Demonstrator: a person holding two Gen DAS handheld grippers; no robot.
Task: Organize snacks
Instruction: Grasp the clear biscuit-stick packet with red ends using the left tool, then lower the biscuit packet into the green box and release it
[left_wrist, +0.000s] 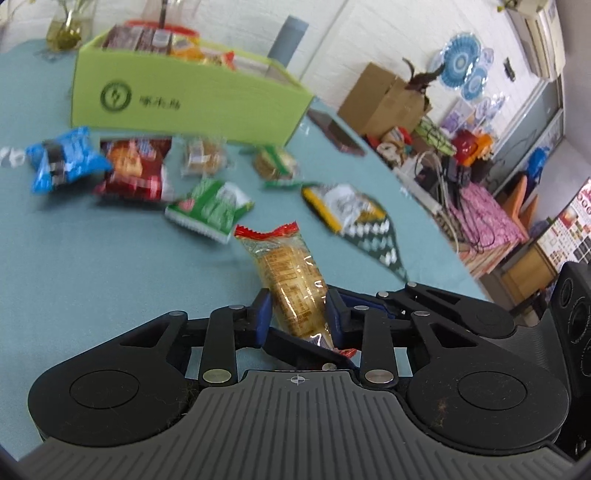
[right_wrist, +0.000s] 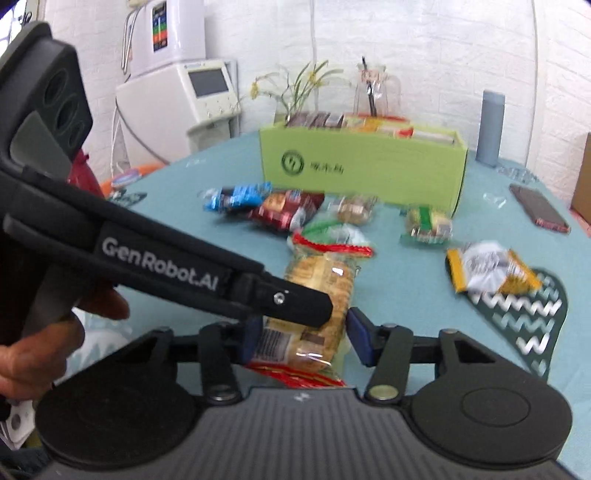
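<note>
While both grippers' fingers clench one red-ended biscuit packet (left_wrist: 295, 291), its long axis runs from six toward eleven o'clock; the left gripper (right_wrist: 295, 314) reads "GenRobot.AI".

Scattered snack packets (left_wrist: 207, 206) block the green box (left_wrist: 177, 99)

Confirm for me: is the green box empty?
No, the green box has packets standing along its top edge in the right wrist view.

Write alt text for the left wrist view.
The left tongs grip a clear, red-ended biscuit packet over a teal table. Other snack packs lie scattered before a green box already holding snacks.
</note>
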